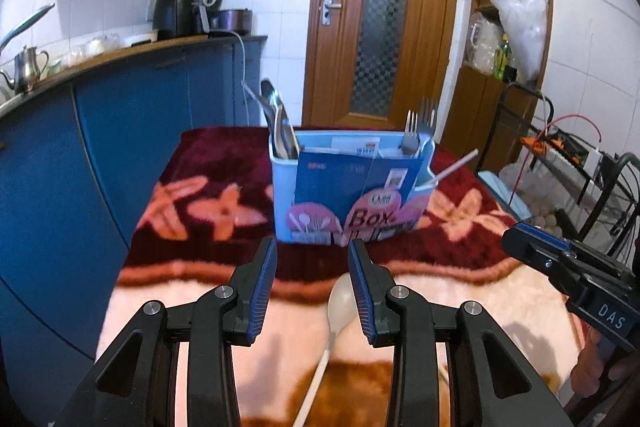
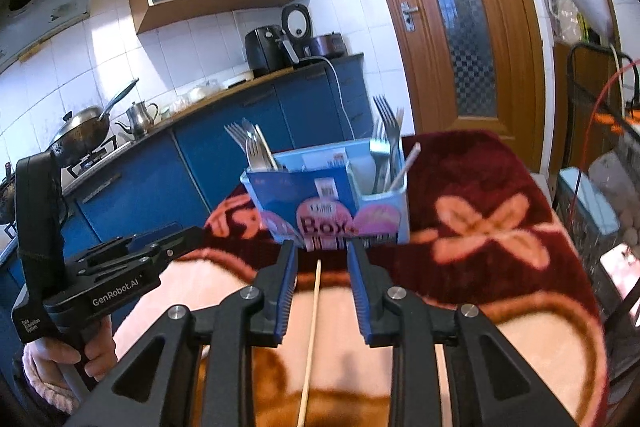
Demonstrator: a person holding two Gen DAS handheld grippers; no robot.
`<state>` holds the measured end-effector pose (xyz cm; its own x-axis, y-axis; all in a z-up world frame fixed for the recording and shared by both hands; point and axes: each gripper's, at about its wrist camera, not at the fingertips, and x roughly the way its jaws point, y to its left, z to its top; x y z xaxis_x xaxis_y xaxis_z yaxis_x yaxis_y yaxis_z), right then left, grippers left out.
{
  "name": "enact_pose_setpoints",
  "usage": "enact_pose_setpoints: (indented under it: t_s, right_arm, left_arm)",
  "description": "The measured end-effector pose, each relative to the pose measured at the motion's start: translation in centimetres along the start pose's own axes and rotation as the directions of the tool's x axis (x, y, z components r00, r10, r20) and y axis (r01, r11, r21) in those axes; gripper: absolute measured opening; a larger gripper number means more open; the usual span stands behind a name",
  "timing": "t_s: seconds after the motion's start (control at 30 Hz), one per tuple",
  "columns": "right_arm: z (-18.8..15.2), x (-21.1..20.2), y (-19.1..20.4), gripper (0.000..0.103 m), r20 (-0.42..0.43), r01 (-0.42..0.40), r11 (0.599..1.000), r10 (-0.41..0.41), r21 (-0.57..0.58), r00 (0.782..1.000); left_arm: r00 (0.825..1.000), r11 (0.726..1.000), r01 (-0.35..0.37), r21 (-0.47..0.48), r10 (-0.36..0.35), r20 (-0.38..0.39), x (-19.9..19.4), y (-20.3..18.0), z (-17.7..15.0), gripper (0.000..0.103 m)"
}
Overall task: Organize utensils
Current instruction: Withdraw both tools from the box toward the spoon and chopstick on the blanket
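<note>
The light blue plastic utensil box [image 1: 352, 187] with a pink and blue printed label stands upright on the dark red blanket with pale pink flowers [image 1: 208, 163] that covers the table. Much of the work seems done already. In the left end compartment of the box stand metal spoons [image 1: 276, 115], and in the right end compartment stand metal forks [image 1: 418, 131]; a thin white stick-like handle [image 1: 456, 167] leans out at the right corner.

What is left, as far as I can see, are two items that lie on the pale part of the blanket in front of the box. One is a cream-coloured spoon with a long thin handle [image 1: 340, 303], and the left gripper [image 1: 312, 247] hangs just over its bowl. Its jaws are partly open and grip nothing; the bowl lies close to the right-hand pad. The other is a thin pale wooden stick [image 2: 314, 307], perhaps a chopstick. The right gripper [image 2: 322, 251] has its jaws partly open on both sides of the stick, and the pads do not touch it.

I judge the task is near its end, with these two pieces not yet picked up.
</note>
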<state>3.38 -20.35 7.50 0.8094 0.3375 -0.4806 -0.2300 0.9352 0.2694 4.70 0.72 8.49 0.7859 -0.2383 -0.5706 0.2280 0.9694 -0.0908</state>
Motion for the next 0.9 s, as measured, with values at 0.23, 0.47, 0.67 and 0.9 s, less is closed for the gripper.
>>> enact_pose_setpoints:
  t_s: [0.23,0.47,0.67,0.9]
  right_arm:
    - [-1.8,1.1,-0.7,0.031,-0.053,0.008,1.000,-0.007,0.020,0.999]
    - [-3.2,1.8,-1.6,0.033,-0.087,0.009,0.999,-0.006,0.039,0.996]
    - [-3.7,2.2,-2.4,0.033,-0.109,0.006,0.999,0.000,0.053,0.994]
    - [-4.0,2.7,-2.8,0.033,-0.118,-0.005,0.998,0.013,0.066,0.993]
  left_arm:
    - [0.996,1.000,-0.004,0.002,0.004,-0.090,2.0,0.1,-1.7,0.038]
    - [0.983,1.000,-0.012,0.016,0.014,-0.180,5.0,0.0,-2.9,0.038]
    - [0.968,1.000,-0.005,0.026,0.012,-0.252,6.9,-0.1,-3.6,0.038]
    - [0.955,0.998,0.005,0.067,0.015,-0.295,7.1,-0.3,-4.2,0.038]
